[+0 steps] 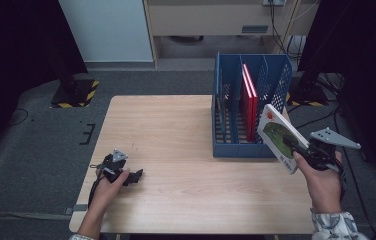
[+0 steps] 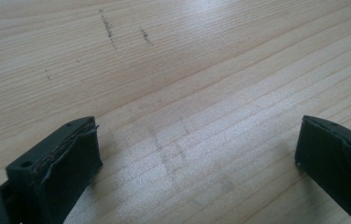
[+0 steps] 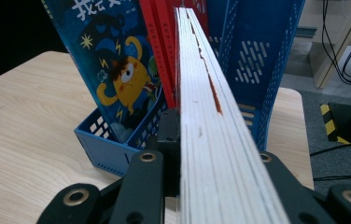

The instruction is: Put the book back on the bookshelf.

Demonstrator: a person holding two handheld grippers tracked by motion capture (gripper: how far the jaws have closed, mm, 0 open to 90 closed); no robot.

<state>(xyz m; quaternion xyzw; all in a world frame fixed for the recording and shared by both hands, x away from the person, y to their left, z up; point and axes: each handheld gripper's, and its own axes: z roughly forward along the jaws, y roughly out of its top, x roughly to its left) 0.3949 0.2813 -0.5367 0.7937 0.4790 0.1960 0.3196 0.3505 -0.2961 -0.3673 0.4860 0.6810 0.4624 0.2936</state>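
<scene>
My right gripper [image 1: 296, 146] is shut on a white-covered book [image 1: 277, 136] with a green picture, held tilted in the air just off the front right corner of the blue file rack [image 1: 236, 150]. In the right gripper view the book's page edge [image 3: 211, 116] runs up between the jaws toward the rack [image 3: 103, 147]. Inside the rack stand red books [image 1: 249, 100] and a blue book with a yellow monster [image 3: 113, 70]. My left gripper [image 1: 135, 176] rests on the wooden table [image 1: 176, 130] at the front left, jaws open [image 2: 199, 144] over bare wood.
The rack stands at the table's back right, with open slots to the right of the red books. The right hand is near the table's right edge. On the floor are a striped stand base [image 1: 76, 92] at back left and cables [image 1: 326, 80] at right.
</scene>
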